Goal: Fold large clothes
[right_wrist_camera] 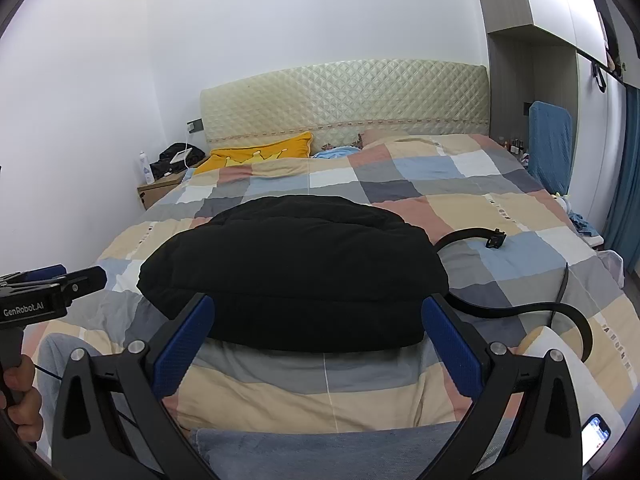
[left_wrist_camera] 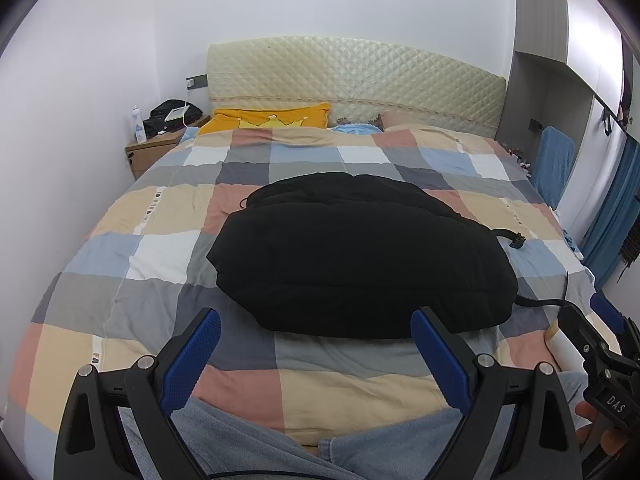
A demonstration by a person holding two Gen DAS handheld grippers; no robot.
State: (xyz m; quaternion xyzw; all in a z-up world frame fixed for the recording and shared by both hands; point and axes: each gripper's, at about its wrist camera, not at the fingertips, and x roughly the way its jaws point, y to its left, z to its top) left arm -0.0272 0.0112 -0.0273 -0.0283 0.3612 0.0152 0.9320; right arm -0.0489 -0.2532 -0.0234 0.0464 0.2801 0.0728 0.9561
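White walls and a quilted headboard (left_wrist_camera: 356, 80) back the bed, whose checked duvet (left_wrist_camera: 160, 216) carries a black padded garment (left_wrist_camera: 360, 256) folded into a thick bundle at its middle. Left gripper (left_wrist_camera: 316, 356) hovers over the near edge of the duvet, jaws wide and holding nothing; the bundle lies just beyond and between its blue pads (left_wrist_camera: 192, 360). Right gripper (right_wrist_camera: 318, 348) is likewise spread wide and empty, the garment's near edge showing between its fingertips. A black strap (right_wrist_camera: 516, 308) trails from the bundle toward the right.
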